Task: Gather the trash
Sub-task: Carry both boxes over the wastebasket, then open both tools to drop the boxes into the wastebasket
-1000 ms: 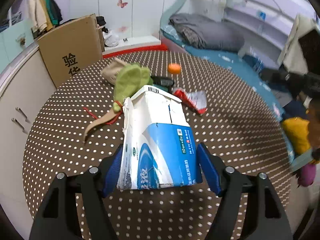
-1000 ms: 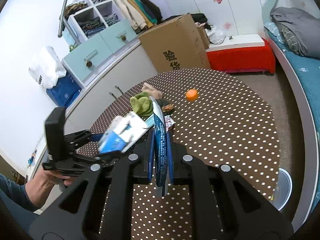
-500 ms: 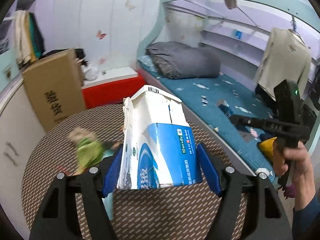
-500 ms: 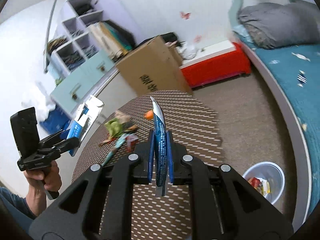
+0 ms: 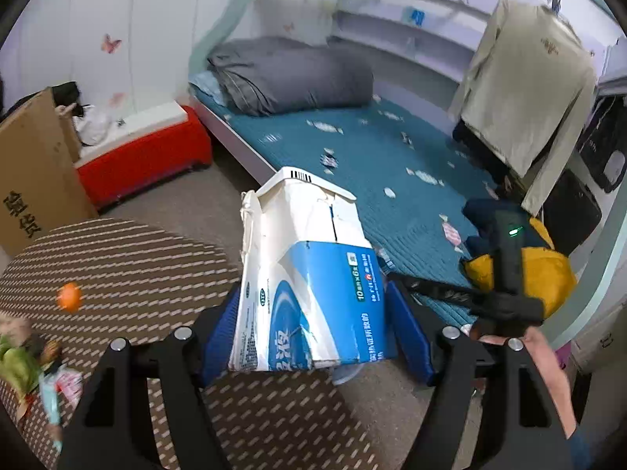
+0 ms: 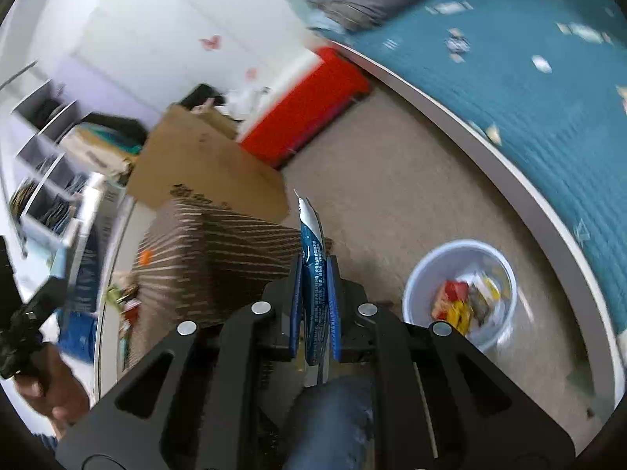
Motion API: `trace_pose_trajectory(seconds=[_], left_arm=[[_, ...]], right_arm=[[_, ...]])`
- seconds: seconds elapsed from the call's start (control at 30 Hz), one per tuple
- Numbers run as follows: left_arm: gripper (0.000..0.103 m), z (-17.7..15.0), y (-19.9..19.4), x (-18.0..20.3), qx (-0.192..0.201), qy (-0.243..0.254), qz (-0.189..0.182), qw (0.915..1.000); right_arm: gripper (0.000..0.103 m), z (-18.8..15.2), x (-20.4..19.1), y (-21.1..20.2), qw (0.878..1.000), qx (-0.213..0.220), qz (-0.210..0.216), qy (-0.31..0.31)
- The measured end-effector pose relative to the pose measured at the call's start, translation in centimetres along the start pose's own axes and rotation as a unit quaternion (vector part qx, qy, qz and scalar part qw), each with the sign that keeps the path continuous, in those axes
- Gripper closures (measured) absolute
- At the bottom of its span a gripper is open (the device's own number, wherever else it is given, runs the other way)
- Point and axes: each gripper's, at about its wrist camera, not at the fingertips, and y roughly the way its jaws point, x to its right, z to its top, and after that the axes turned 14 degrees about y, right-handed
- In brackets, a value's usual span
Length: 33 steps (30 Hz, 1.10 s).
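Left gripper (image 5: 313,337): blue pads set wide and pressed on both sides of a crumpled blue-and-white carton (image 5: 305,274), held upright, torn white top flap pointing far. Carton's lower edge hidden between the pads; small print on its blue face too fine to read.

Right gripper (image 6: 313,305): jaws nearly together, clamped on a flat blue-and-white wrapper (image 6: 311,258), seen edge-on, its pointed tip sticking out beyond the pads. Wrapper's lower end lost behind the gripper body.

Pale plastic wastebasket (image 6: 460,293) on the beige carpet, near right in the right wrist view, just beside the curved white bed frame (image 6: 490,152). Inside it, red, yellow and white scraps, blurred, kinds not distinguishable. In the left wrist view, only a pale sliver under the carton's lower right corner, possibly the same basket; cannot tell.

Brown dotted tabletop (image 5: 129,258) at left, dots smeared into streaks by blur. On it a small orange ball-like thing (image 5: 69,296), and at the near left edge a green and pink jumble of leftover litter (image 5: 27,360), cut off by the frame, items unclear.

Far left: cardboard box (image 5: 31,168) with printed characters, partly cut off, and a red-sided box with white lid (image 5: 145,149). Far: teal bedspread (image 5: 372,156) with a grey folded quilt (image 5: 290,74).

Right gripper's black handle with a green light (image 5: 509,258) at right in the left wrist view, hand (image 5: 544,372) beneath it partly out of frame.
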Motion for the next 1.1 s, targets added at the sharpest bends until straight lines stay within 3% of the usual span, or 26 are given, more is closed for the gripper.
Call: trace_pose_trajectory(seconds=[0.27, 0.3, 0.33, 0.4, 0.57, 0.73, 0.87, 1.1], left_arm=[[0.032, 2.1, 8.7, 3.1, -0.073, 0.024, -0.017, 0.9969], [0.032, 2.1, 9.5, 3.3, -0.081, 0.026, -0.018, 0.9962], [0.031, 2.2, 10.7, 3.7, -0.094, 0.031, -0.019, 0.9949], [0.031, 2.1, 12.1, 4.1, -0.112, 0.038, -0.019, 0.9928], [0.031, 1.8, 16.5, 5.6, -0.163, 0.055, -0.02, 0.9849], [0.022, 1.6, 20.0, 7.1, -0.208, 0.081, -0.02, 0.9746], [0.013, 1.7, 20.2, 6.9, -0.218, 0.085, 0.009, 0.9722], [0.013, 2.2, 15.1, 5.9, -0.156, 0.065, 0.006, 0.9856]], right_arm=[[0.087, 2.0, 8.2, 6.2, 0.993, -0.042, -0.049, 0.096], [0.08, 2.2, 9.5, 6.8, 0.991, -0.044, -0.052, 0.115], [0.059, 2.2, 10.5, 6.9, 0.989, -0.042, -0.05, 0.129], [0.039, 2.3, 11.6, 6.3, 0.987, -0.029, -0.048, 0.149], [0.033, 2.4, 13.1, 2.7, 0.985, 0.013, -0.038, 0.168], [0.013, 2.0, 12.9, -2.2, 0.983, 0.065, -0.027, 0.169], [0.006, 1.5, 11.6, -4.6, 0.984, 0.087, -0.019, 0.152], [0.006, 0.1, 8.6, -6.0, 0.986, 0.114, -0.039, 0.12]])
